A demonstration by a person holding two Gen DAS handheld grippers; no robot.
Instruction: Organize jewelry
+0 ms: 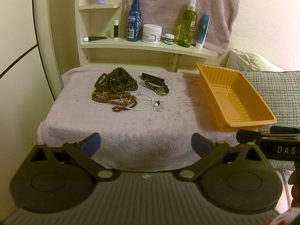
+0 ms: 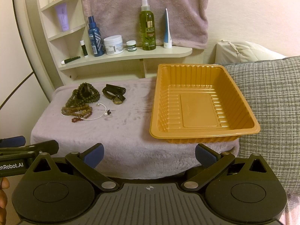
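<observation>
A heap of dark wooden bead strands (image 1: 116, 81) (image 2: 84, 93) lies on a lilac towel-covered stand (image 1: 131, 127) (image 2: 123, 131). Brown and red bead strands (image 1: 120, 101) (image 2: 78, 112) and a white pearl necklace (image 1: 146, 101) (image 2: 99, 112) are tangled at its front. A pearl earring (image 1: 156, 104) (image 2: 106, 113) and a dark wristwatch (image 1: 155, 84) (image 2: 114, 93) lie to the right. An empty orange plastic tray (image 1: 241, 121) (image 2: 187, 136) sits at the stand's right edge. My left gripper (image 1: 145, 142) and right gripper (image 2: 149, 154) both hang open before the stand's near edge, holding nothing.
A shelf (image 1: 150, 46) (image 2: 131, 56) behind the stand carries a blue spray bottle (image 1: 133, 20), a white cream jar (image 1: 151, 33), an olive oil bottle (image 1: 187, 24) and tubes. A towel (image 1: 178, 9) hangs on the wall. A grey checked cushion (image 2: 271, 103) lies to the right.
</observation>
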